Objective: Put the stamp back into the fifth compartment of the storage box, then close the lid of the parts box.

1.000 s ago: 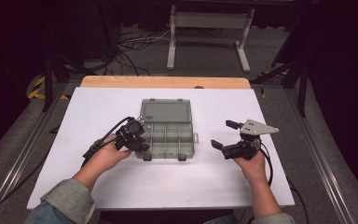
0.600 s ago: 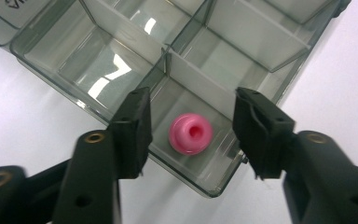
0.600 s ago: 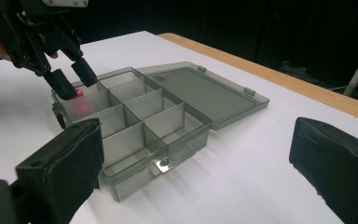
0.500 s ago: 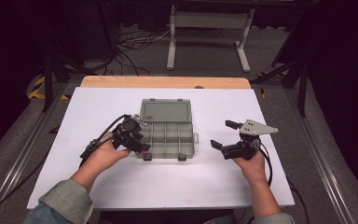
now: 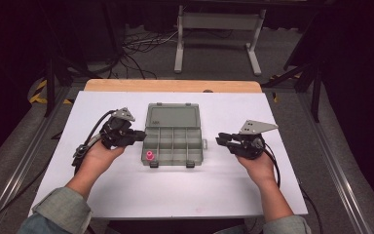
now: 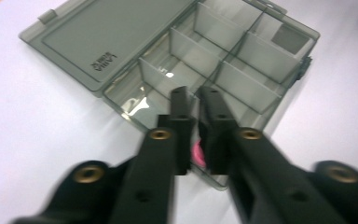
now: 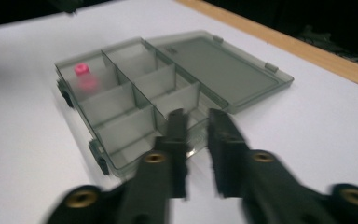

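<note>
high view: grey compartment box [image 5: 174, 139] lying open in the middle of the white table [image 5: 126, 195], lid folded flat toward the far edge, tray of small compartments toward the person. small pink piece [image 5: 149, 156] resting in the near-left compartment of the tray. left gripper [image 5: 139, 134] held in the left hand [image 5: 100, 153] just beside the box's left edge, tips at the rim, grasping nothing. right gripper [image 5: 222, 140] held in the right hand [image 5: 255, 163] on the other side of the box, near it but apart, tips pointing at the tray's right wall. wooden strip [image 5: 173, 86] running along the table's far edge.

left gripper view: left gripper [image 6: 193, 100] with jaws a narrow slit apart, nothing between them, hovering over the near corner of the compartment box [image 6: 242, 60]. pink piece [image 6: 197, 153] glimpsed low in the slit, below the jaws, not pinched. lid lying flat at upper left. slightly blurred.

right gripper view: right gripper [image 7: 198, 119] with jaws parted by a small gap, empty, tips over the nearest edge of the compartment box [image 7: 135, 79]. pink piece [image 7: 82, 70] standing in the far-left corner compartment, well apart from these jaws. lid spread open on the table [image 7: 23, 154] toward the wooden strip [image 7: 279, 39].
</note>
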Demonstrator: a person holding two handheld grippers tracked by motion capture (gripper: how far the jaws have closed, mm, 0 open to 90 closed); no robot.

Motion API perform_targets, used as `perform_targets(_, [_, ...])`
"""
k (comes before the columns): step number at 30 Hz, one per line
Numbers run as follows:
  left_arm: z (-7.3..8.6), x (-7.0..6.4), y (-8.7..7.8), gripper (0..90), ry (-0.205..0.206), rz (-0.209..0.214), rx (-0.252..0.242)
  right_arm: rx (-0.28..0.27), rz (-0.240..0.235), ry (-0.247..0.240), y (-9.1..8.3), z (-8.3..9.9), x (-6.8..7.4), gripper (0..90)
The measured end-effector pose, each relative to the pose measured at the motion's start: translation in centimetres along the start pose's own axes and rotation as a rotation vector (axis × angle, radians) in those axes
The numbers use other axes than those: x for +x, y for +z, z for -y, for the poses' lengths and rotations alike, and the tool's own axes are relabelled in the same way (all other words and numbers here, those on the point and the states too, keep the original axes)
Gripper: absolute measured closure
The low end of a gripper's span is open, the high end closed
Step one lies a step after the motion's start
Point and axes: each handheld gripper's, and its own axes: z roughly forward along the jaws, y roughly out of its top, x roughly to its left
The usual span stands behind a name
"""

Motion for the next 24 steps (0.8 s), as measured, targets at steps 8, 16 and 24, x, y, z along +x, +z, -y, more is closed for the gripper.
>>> perform_targets(8, [-0.3,0.9,-0.4,90.0,0.016,-0.042,0.012,0.149,0.027,-0.065,1.4,-2.2,0.1,90.0])
perform_targets(16, [-0.8,2.5,-0.6,90.0,-0.012,-0.11,0.036,0.204,0.01,-0.08,2.3,-3.8,-1.1,90.0])
perform_targets(24, [-0.8,4.4,0.4,90.0,-0.118,-0.111,0.026,0.235,0.006,-0.058,3.5,-4.9,-2.9,90.0])
